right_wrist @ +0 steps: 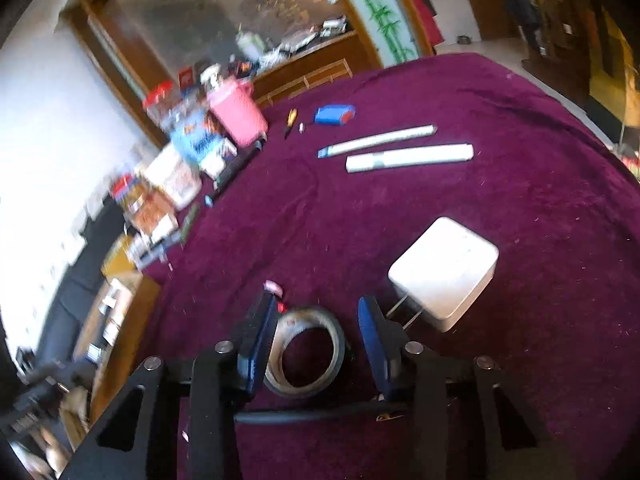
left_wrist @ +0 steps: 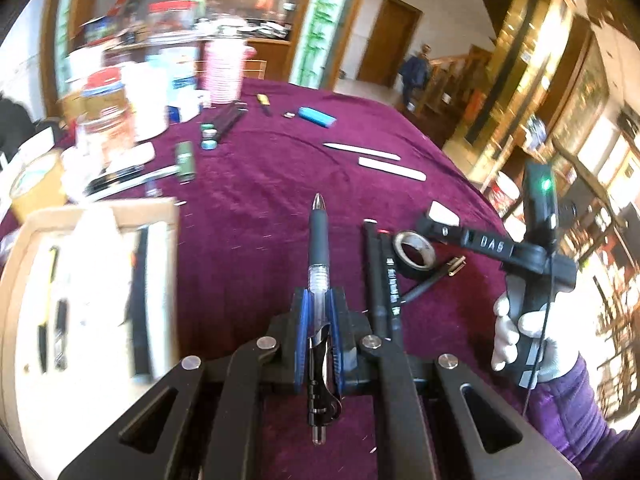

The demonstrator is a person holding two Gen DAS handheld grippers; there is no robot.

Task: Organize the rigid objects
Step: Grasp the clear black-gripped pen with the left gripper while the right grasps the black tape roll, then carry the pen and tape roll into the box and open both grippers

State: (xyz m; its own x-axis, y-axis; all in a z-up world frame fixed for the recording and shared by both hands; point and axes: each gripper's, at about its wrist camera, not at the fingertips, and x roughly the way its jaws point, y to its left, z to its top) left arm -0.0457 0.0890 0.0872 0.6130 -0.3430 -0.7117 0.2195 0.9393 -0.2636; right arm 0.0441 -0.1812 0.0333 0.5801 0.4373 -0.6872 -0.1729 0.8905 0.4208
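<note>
My left gripper (left_wrist: 319, 304) is shut on a black click pen (left_wrist: 319, 248) with a rubber grip, whose tip points away over the purple cloth (left_wrist: 260, 184). A tray (left_wrist: 24, 264) holding several pens lies close on the left. In the right wrist view my right gripper (right_wrist: 316, 308) straddles a roll of black tape (right_wrist: 338, 340) lying flat. Its left pad (right_wrist: 256, 344) sits at the roll's edge, while the right pad (right_wrist: 374, 344) stands a little off it. The left wrist view shows the same roll (left_wrist: 414, 254) under the right gripper (left_wrist: 424, 236), which a white-gloved hand (left_wrist: 516, 336) holds.
A white plug-in charger (right_wrist: 444, 266) lies just beyond the roll on the right. Black pens (left_wrist: 380, 280) lie beside the roll and one (right_wrist: 304, 416) under the right gripper. Two white markers (right_wrist: 408, 156), a blue case (right_wrist: 334, 114) and cluttered jars (left_wrist: 108, 108) lie farther back.
</note>
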